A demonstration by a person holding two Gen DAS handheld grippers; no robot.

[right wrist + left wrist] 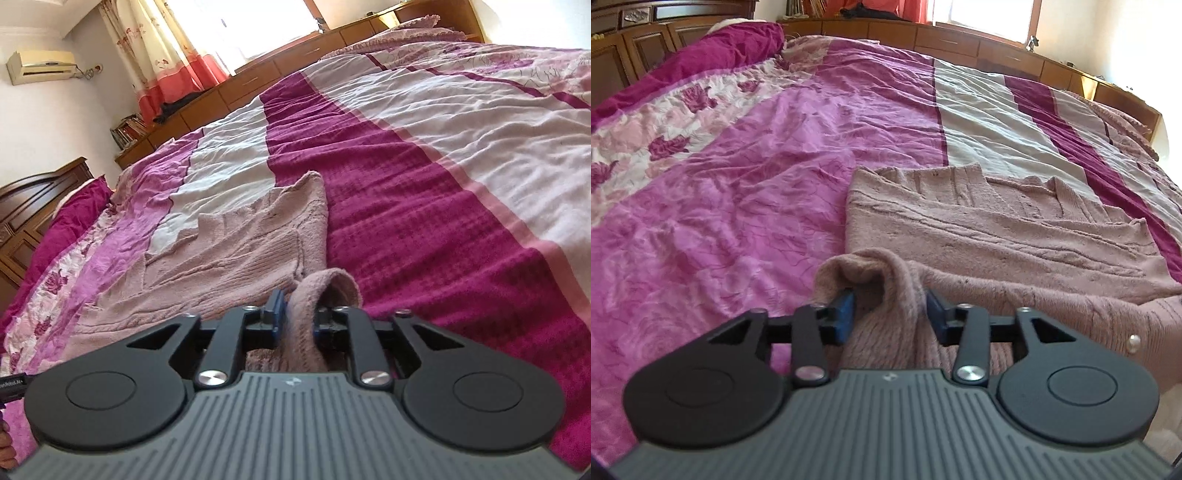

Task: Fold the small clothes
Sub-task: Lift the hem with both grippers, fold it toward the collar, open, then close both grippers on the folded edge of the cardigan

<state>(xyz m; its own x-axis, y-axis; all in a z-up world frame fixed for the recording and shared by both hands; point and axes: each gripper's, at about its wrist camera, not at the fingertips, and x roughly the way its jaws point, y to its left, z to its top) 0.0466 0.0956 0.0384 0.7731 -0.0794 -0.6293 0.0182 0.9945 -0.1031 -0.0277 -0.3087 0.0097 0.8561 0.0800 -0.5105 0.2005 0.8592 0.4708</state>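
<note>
A dusty-pink knit cardigan (997, 229) lies partly folded on the bed, with pearl buttons (1134, 339) at its near right. My left gripper (888, 306) has its blue pads on either side of a raised fold of the cardigan's near left edge, jaws fairly wide with the fabric bunched between them. In the right wrist view the cardigan (229, 251) spreads to the left. My right gripper (297, 314) is shut on a fold of the cardigan's near right edge, which loops over the right finger.
The bed (738, 184) has a magenta, pink and white striped cover (443, 184). A magenta pillow (713, 55) lies at the headboard. Wooden cabinets (960, 40) run along the far side under a window with curtains (166, 55).
</note>
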